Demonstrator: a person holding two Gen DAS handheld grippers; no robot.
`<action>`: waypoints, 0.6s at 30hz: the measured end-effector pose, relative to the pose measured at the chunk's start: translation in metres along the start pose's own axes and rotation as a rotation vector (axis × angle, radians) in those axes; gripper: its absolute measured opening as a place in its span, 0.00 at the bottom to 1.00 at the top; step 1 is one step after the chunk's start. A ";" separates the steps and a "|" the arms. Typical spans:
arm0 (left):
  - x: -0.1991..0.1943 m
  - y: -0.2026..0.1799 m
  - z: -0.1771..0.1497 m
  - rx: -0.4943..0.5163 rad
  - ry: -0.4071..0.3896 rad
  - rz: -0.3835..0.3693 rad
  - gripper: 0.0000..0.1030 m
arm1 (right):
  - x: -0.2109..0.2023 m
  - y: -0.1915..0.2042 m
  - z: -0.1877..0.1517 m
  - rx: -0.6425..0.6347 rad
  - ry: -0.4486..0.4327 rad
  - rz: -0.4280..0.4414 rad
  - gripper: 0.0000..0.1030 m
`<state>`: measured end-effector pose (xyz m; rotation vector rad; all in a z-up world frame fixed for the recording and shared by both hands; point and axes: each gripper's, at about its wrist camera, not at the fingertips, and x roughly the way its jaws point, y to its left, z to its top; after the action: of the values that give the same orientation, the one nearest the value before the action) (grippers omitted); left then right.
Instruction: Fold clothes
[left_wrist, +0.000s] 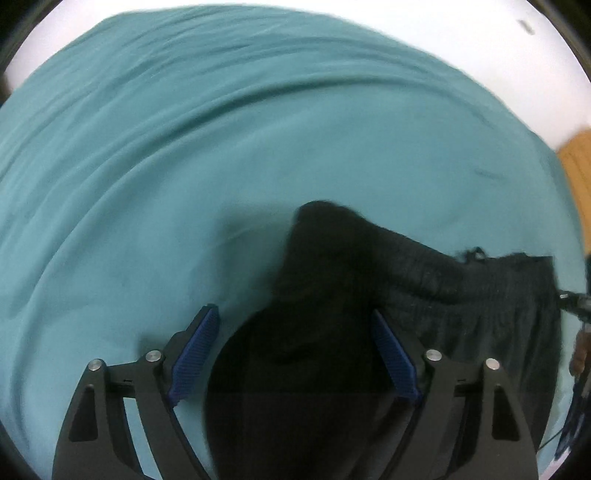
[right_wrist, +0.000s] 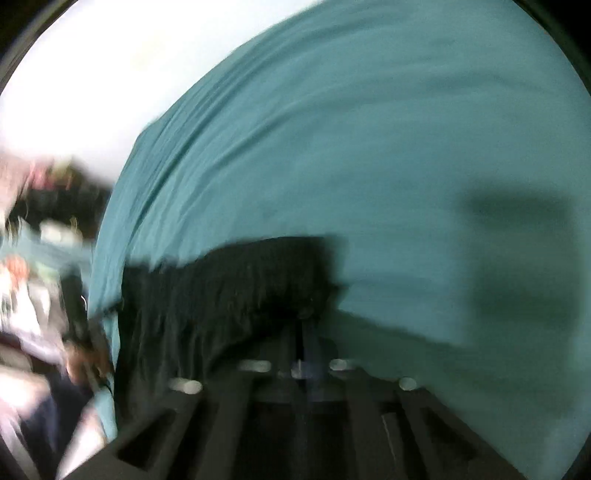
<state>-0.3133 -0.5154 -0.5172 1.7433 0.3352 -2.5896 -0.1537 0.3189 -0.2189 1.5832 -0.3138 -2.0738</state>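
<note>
A black garment with a gathered elastic waistband (left_wrist: 424, 280) lies on a teal sheet (left_wrist: 221, 166). My left gripper (left_wrist: 295, 317) is open, its blue pads (left_wrist: 194, 350) apart on either side of a raised fold of the black cloth. In the blurred right wrist view the same garment (right_wrist: 221, 295) hangs from my right gripper (right_wrist: 306, 325), whose fingers are pressed together on its edge.
The teal sheet (right_wrist: 369, 147) covers most of the surface, with a white wall or surface (left_wrist: 480, 48) beyond it. A wooden area (left_wrist: 576, 166) shows at the right edge. Blurred clutter (right_wrist: 37, 258) and a hand (right_wrist: 81, 365) sit at the left in the right wrist view.
</note>
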 end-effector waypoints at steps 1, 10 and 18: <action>-0.003 -0.007 -0.005 0.047 -0.009 -0.006 0.44 | -0.007 0.009 -0.005 -0.024 -0.028 -0.018 0.02; -0.040 -0.014 -0.011 0.137 -0.138 0.150 0.12 | -0.056 0.006 -0.006 0.037 -0.282 -0.207 0.00; -0.028 -0.034 -0.011 0.210 -0.084 0.301 0.45 | -0.074 -0.040 -0.026 0.134 -0.159 -0.163 0.19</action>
<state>-0.2967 -0.4840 -0.4894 1.5856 -0.1941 -2.5391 -0.1251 0.3946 -0.1835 1.5686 -0.3993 -2.3541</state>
